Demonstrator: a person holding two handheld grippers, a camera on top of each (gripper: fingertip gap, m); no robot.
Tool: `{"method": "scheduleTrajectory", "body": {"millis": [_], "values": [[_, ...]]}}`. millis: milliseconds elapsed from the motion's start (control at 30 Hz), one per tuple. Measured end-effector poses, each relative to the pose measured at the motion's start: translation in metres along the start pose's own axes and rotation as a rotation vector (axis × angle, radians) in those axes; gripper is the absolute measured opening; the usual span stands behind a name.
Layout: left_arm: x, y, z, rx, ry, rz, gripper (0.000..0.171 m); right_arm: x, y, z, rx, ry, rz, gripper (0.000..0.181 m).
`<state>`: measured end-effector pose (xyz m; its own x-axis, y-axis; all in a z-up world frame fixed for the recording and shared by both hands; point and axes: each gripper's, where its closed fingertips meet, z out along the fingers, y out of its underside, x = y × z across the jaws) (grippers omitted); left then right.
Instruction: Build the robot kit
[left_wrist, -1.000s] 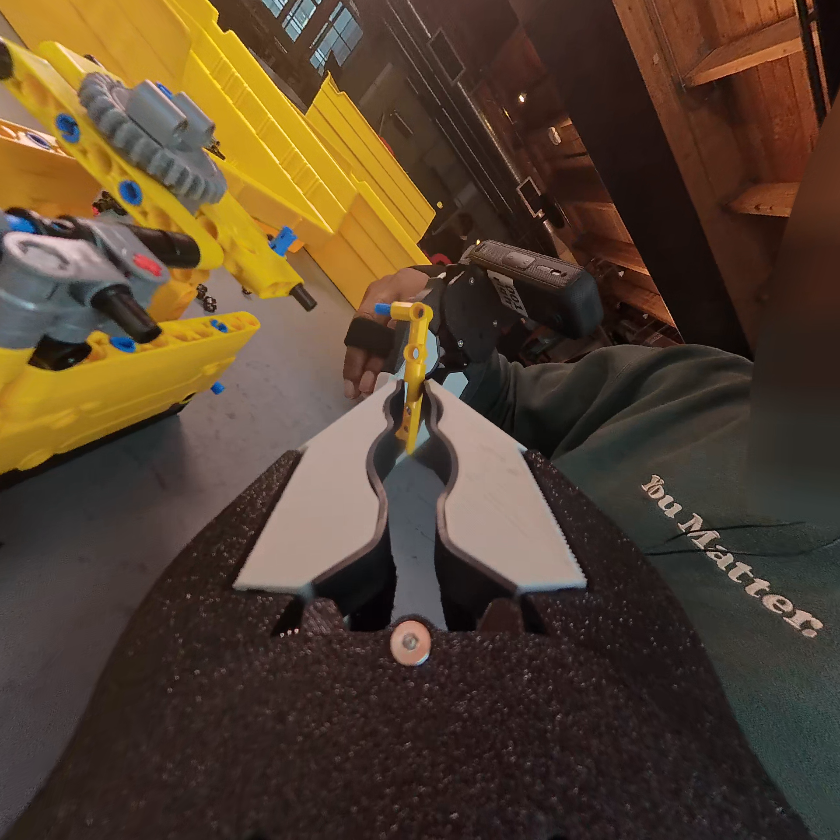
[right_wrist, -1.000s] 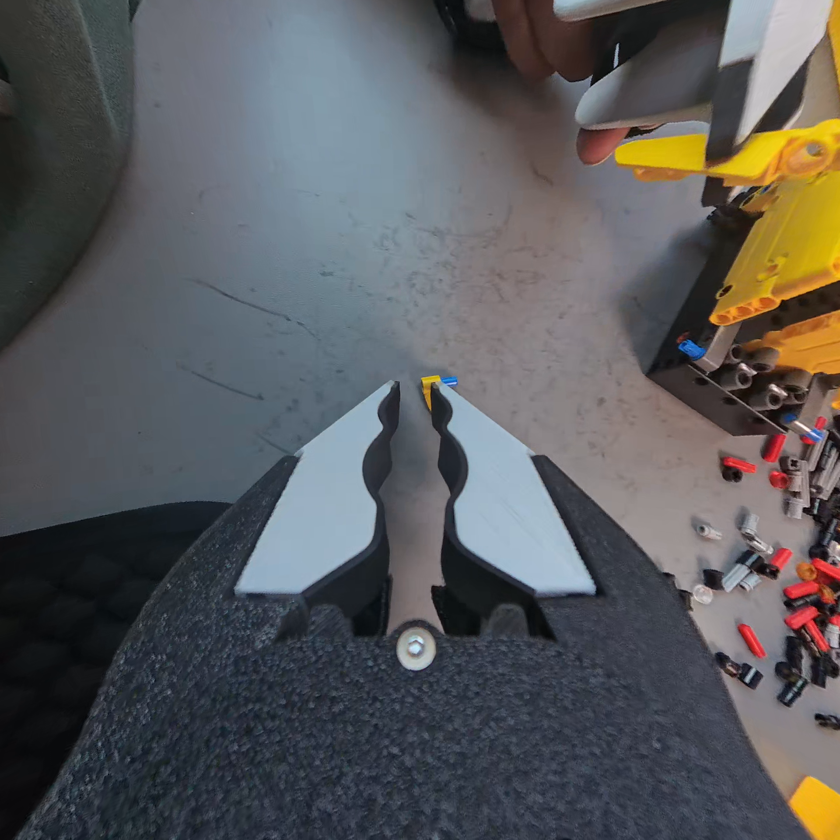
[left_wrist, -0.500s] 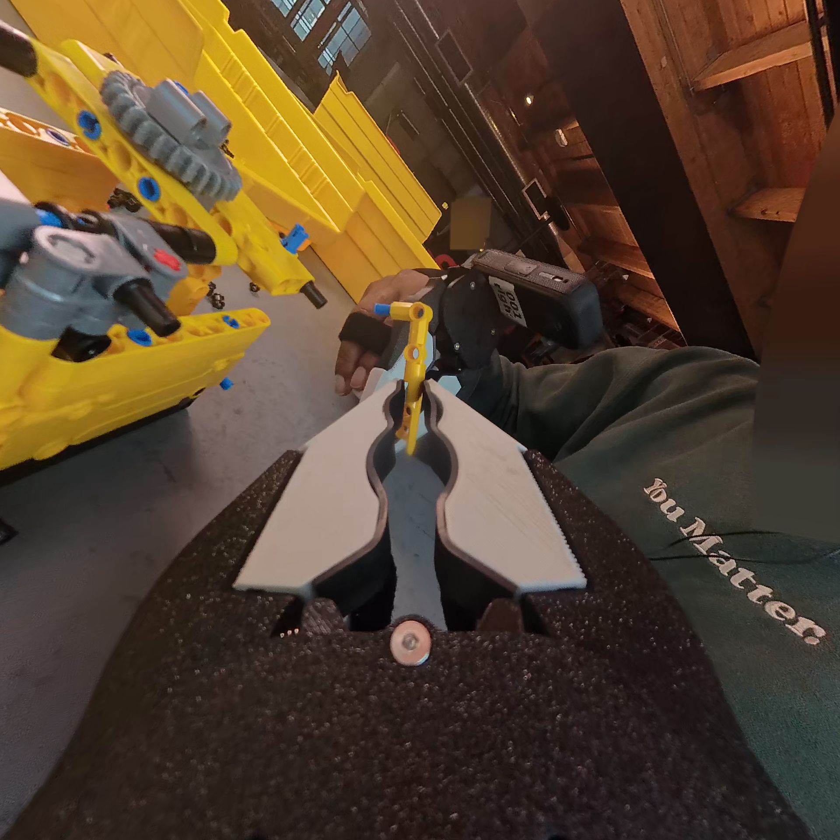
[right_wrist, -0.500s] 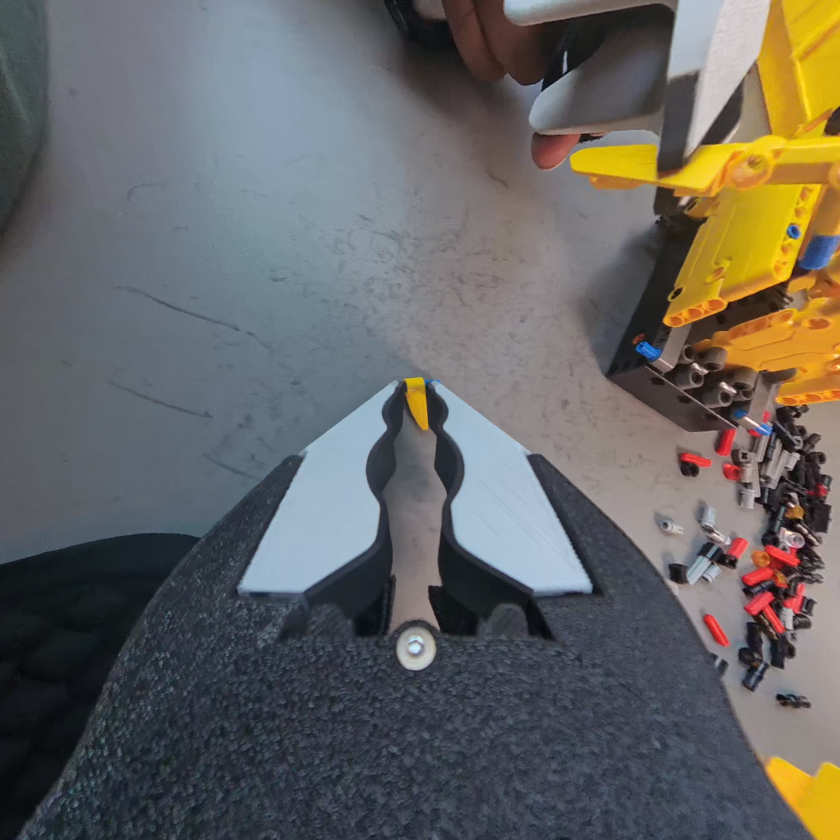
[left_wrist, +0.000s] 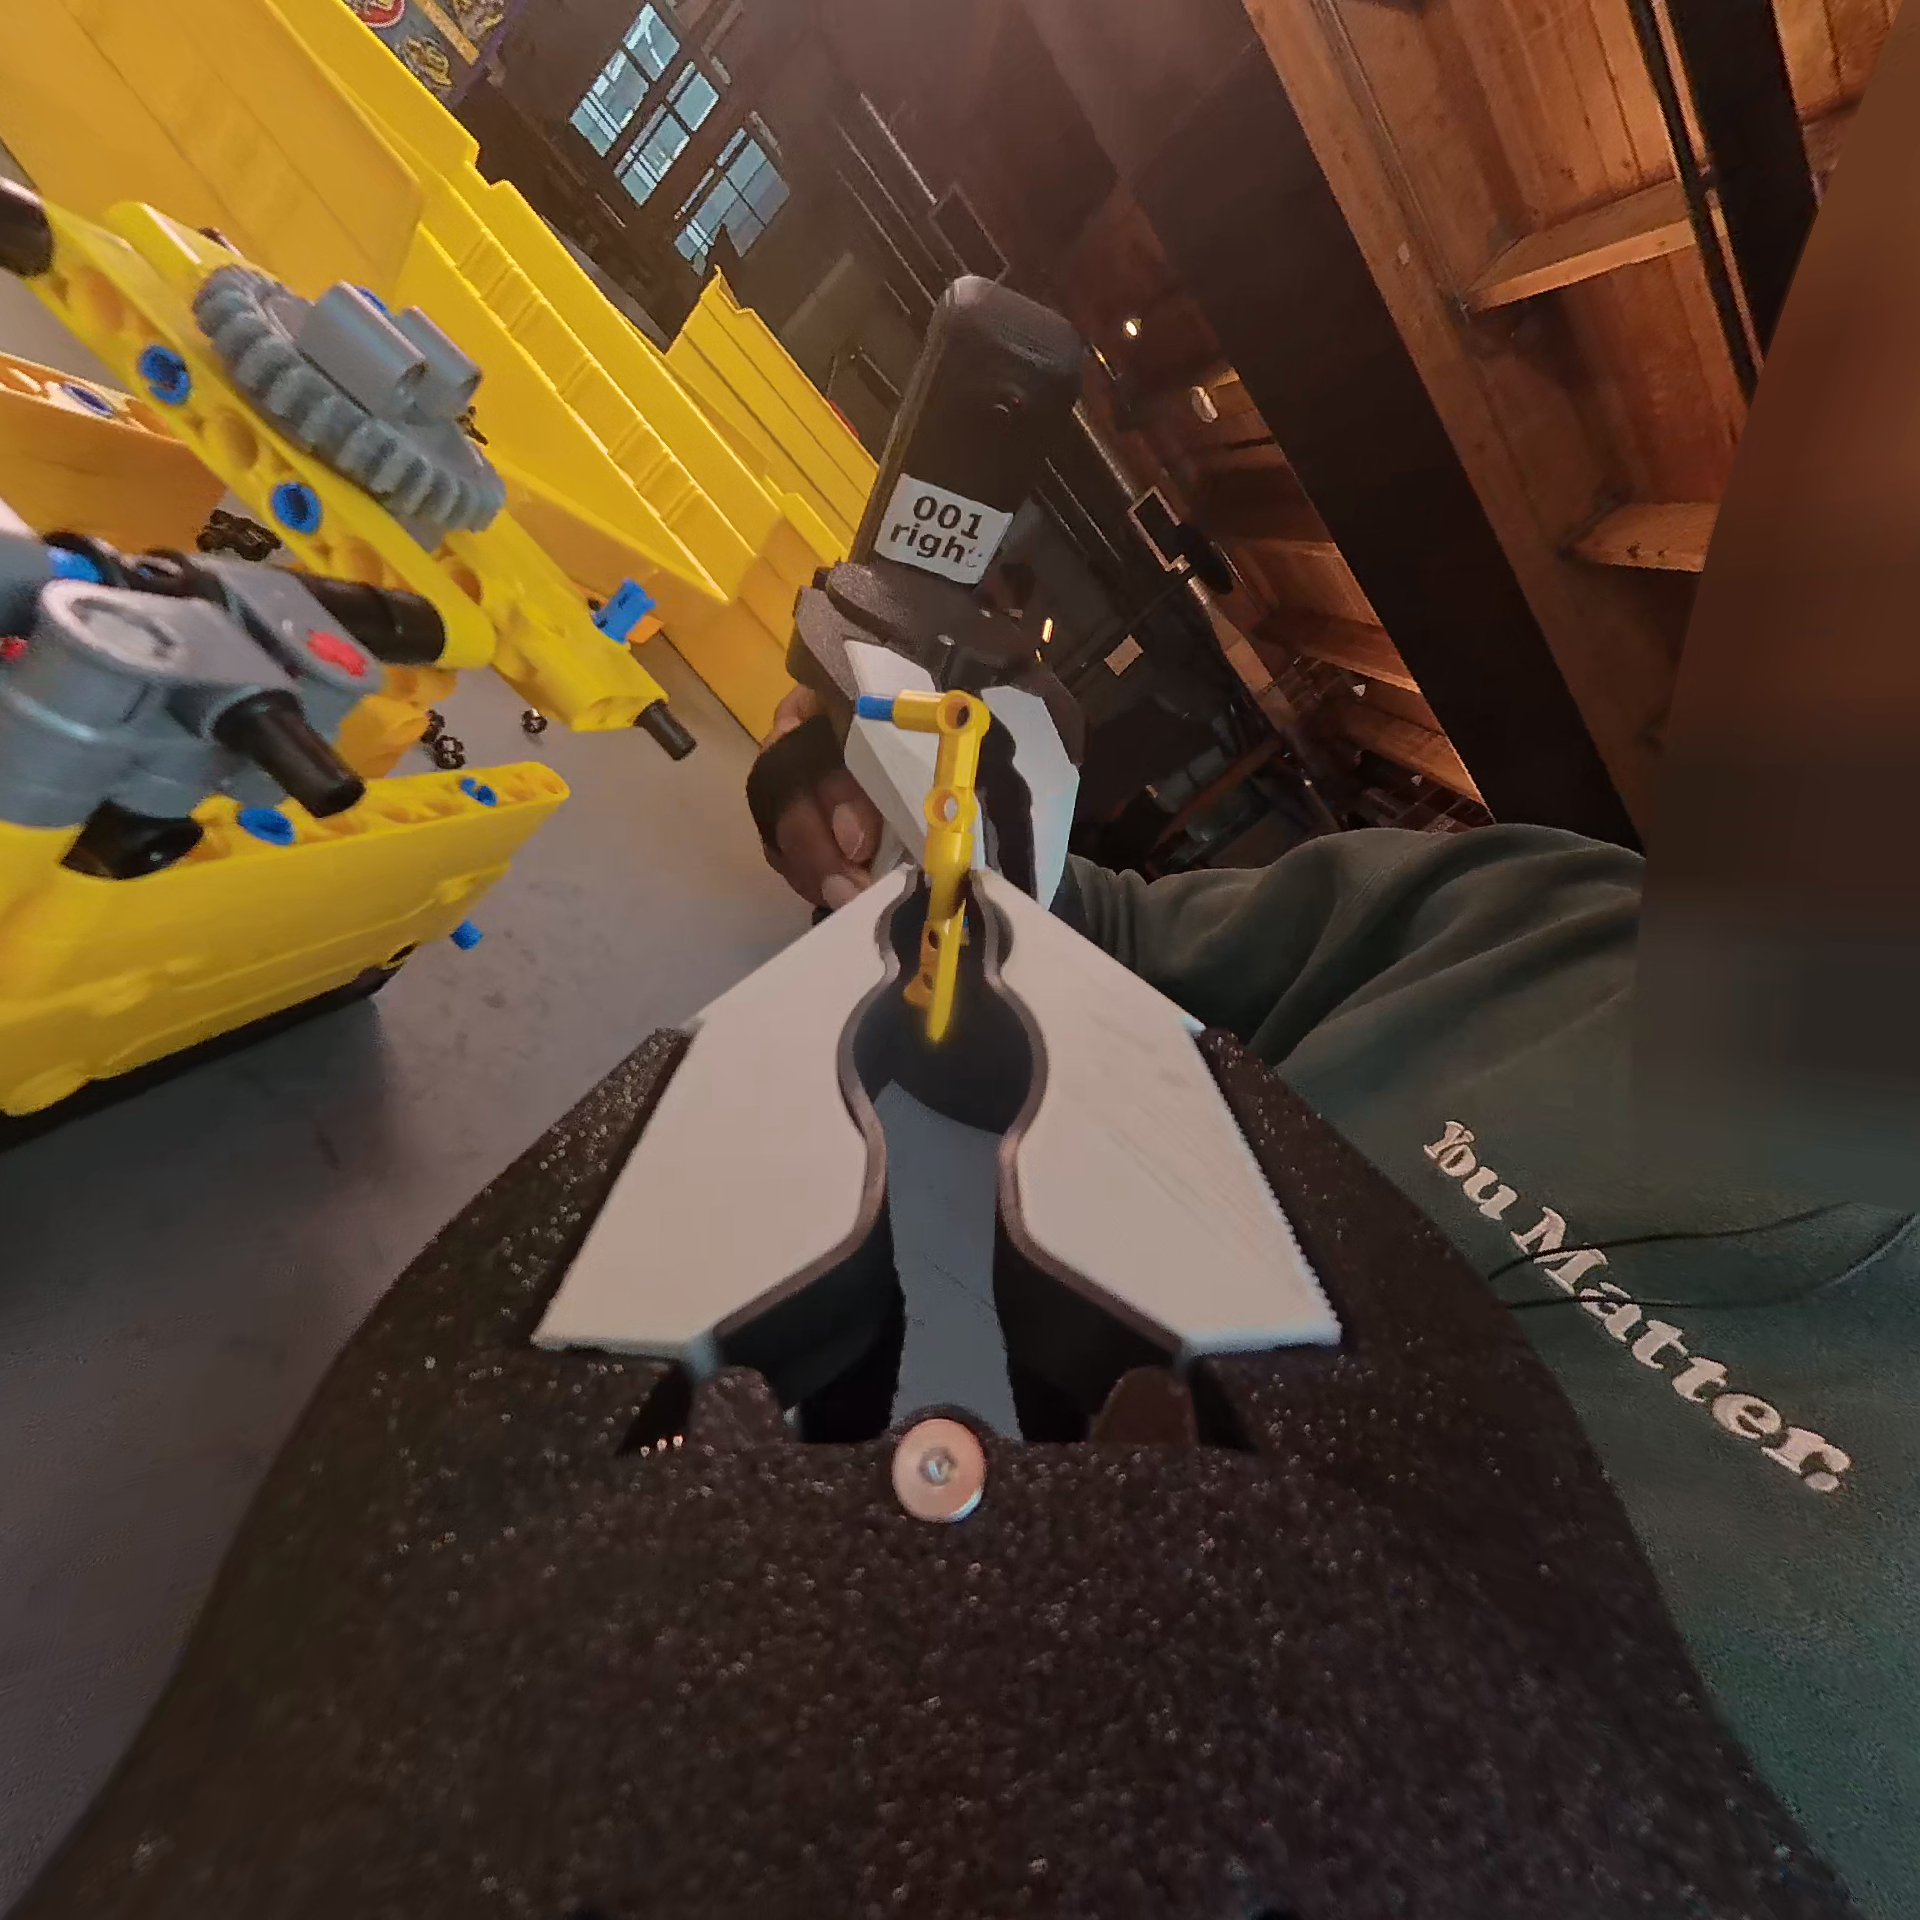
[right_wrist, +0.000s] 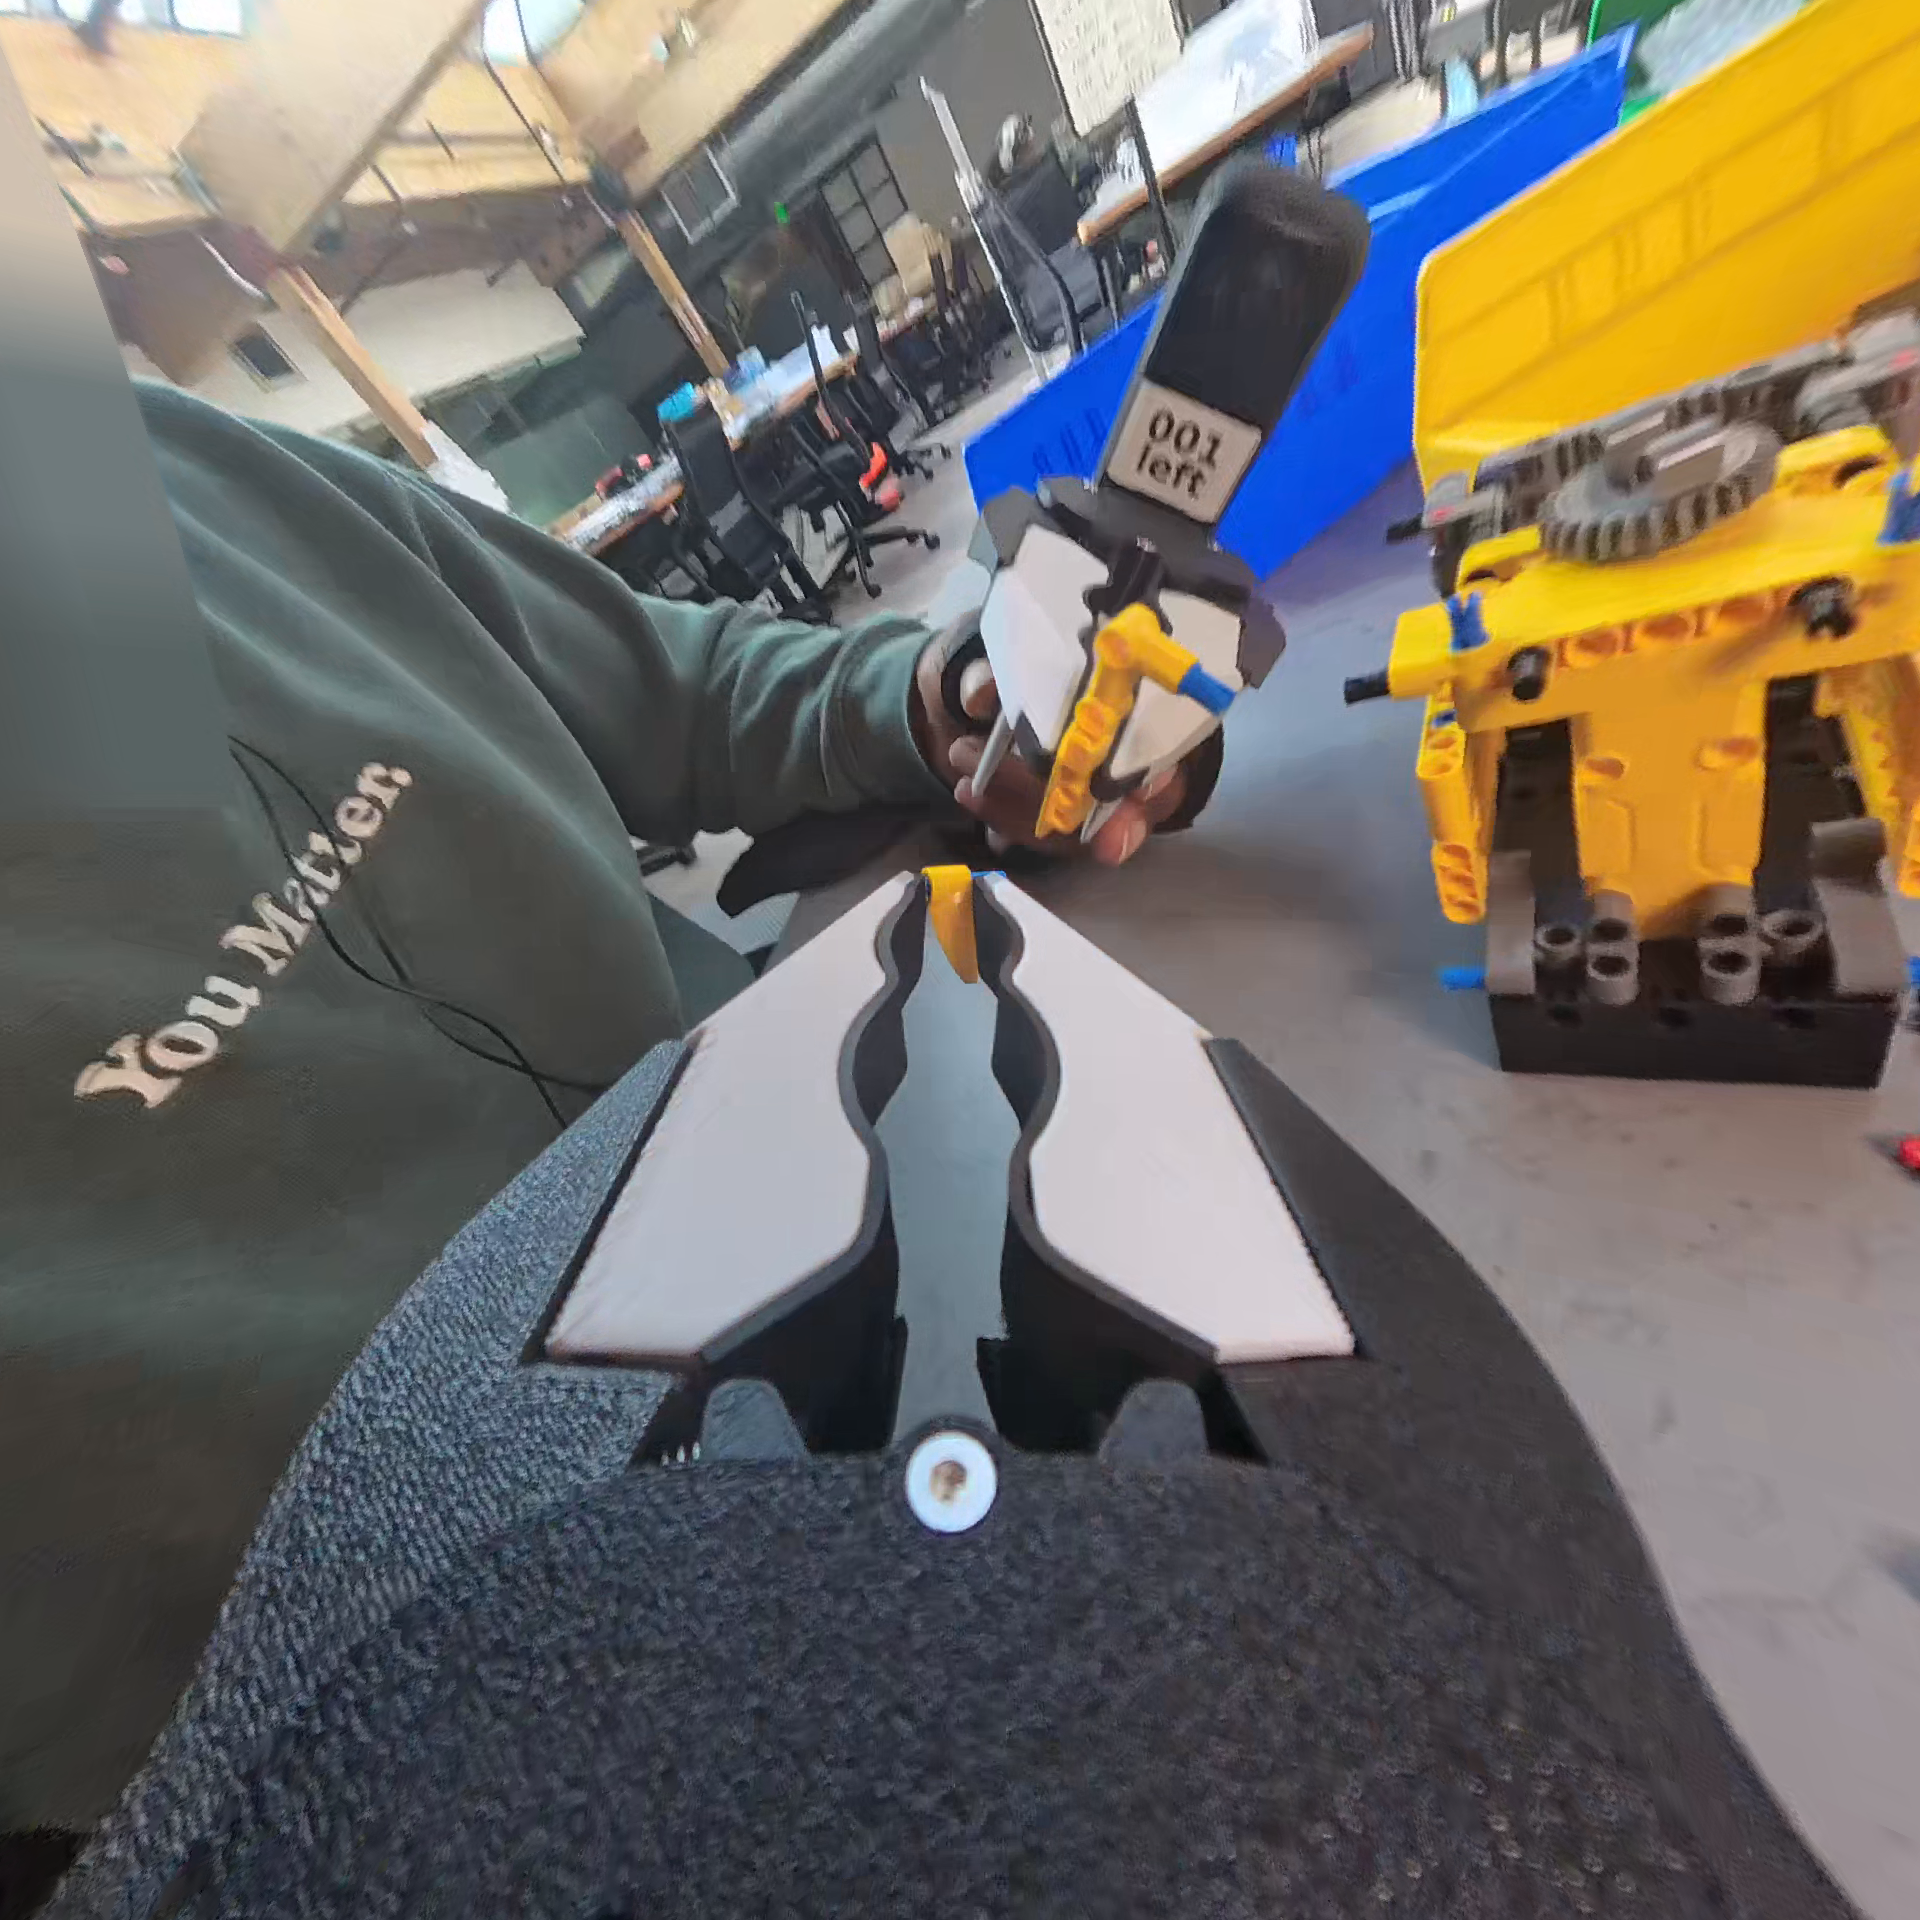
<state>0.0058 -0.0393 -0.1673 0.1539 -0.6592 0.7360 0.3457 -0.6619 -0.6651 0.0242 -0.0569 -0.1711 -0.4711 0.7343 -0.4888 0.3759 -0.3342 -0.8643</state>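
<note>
My left gripper (left_wrist: 940, 883) is shut on a yellow angled beam (left_wrist: 951, 800) with a blue pin (left_wrist: 875, 709) at its upper end. The beam stands up out of the tips. My right gripper (right_wrist: 951, 878) is shut on a small yellow piece (right_wrist: 954, 925), and a bit of blue shows at its tip. The two grippers face each other closely above the grey table (right_wrist: 1351, 1195). In the right wrist view the left gripper (right_wrist: 1044, 805) and its beam (right_wrist: 1091, 727) hang just beyond my tips. In the left wrist view the right gripper (left_wrist: 966, 878) stands right behind the beam.
A yellow brick-built model (left_wrist: 208, 914) with a grey gear (left_wrist: 343, 416) stands on the table; it also shows in the right wrist view (right_wrist: 1662, 675). Yellow bins (left_wrist: 623, 416) and a blue bin (right_wrist: 1351, 343) lie behind. A green sleeve (right_wrist: 675, 686) crosses the near side. My two grippers' fingertips are within a few centimetres of each other.
My right gripper shut on the small yellow piece on the table, lifted it and swung up to face the left gripper. The left gripper kept hold of the beam and barely moved.
</note>
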Motion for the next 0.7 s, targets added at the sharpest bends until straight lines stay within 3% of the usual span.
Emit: {"method": "scheduleTrajectory", "body": {"millis": [100, 233, 400, 567, 700], "values": [[-0.006, 0.0, -0.003, -0.01, -0.048, 0.024, 0.006, 0.018, 0.041, 0.007, -0.247, 0.133, -0.047, 0.008], [-0.013, 0.002, -0.004, -0.049, -0.125, 0.096, 0.007, 0.045, 0.089, -0.002, -0.639, 0.368, -0.315, 0.008], [-0.024, 0.012, -0.006, -0.138, -0.216, 0.165, 0.007, 0.051, 0.084, -0.006, -0.727, 0.444, -0.492, 0.009], [-0.055, 0.054, -0.024, -0.493, -0.46, 0.281, 0.007, 0.038, 0.083, -0.008, -0.757, 0.416, -0.556, 0.013], [-0.063, 0.071, -0.028, -0.596, -0.516, 0.281, 0.007, 0.049, 0.081, -0.004, -0.754, 0.469, -0.567, 0.013]]}}
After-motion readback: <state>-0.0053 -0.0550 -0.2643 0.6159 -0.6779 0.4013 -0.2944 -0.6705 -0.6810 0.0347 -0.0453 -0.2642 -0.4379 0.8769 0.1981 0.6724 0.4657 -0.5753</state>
